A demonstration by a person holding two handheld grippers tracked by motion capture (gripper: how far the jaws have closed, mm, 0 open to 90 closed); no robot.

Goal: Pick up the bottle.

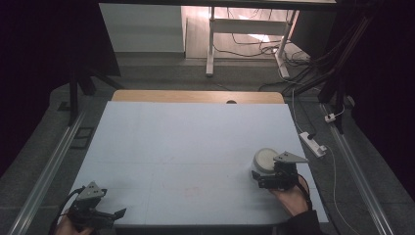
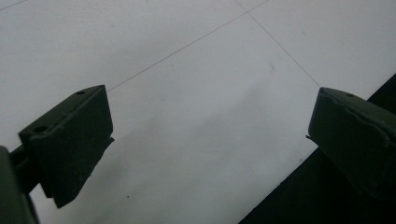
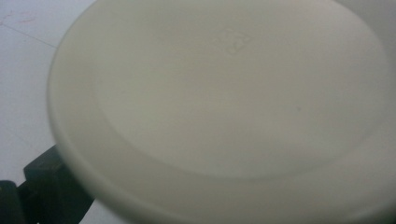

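Right claw [image 1: 262, 177] at the table's right near edge, up against a white round tub [image 1: 266, 159]; grip state can't tell, since its own view has the tub's lid [image 3: 224, 102] blurred across nearly everything and just one black jaw peeking out low left, other jaw hidden. Can't confirm from the high view either: too dark and small, grey plate [image 1: 289, 157] covering the top, hand [image 1: 292, 197] behind it and sleeve cut off at the bottom. Faint embossed mark on the lid, unreadable. Left claw [image 1: 105, 214] at the near left corner, spread wide, nothing between the jaws, hovering over bare white table [image 2: 196, 93] with the dark drop-off past the table edge under the right jaw. Left hand [image 1: 68, 226] mostly cut off by the frame. Thin seam lines crossing the tabletop. Beyond the table: wooden strip [image 1: 195, 96] along the far edge, white desk legs [image 1: 211, 44], cable tangle on the floor, power strip [image 1: 313, 143] right of the table. Surroundings otherwise too dark to read.
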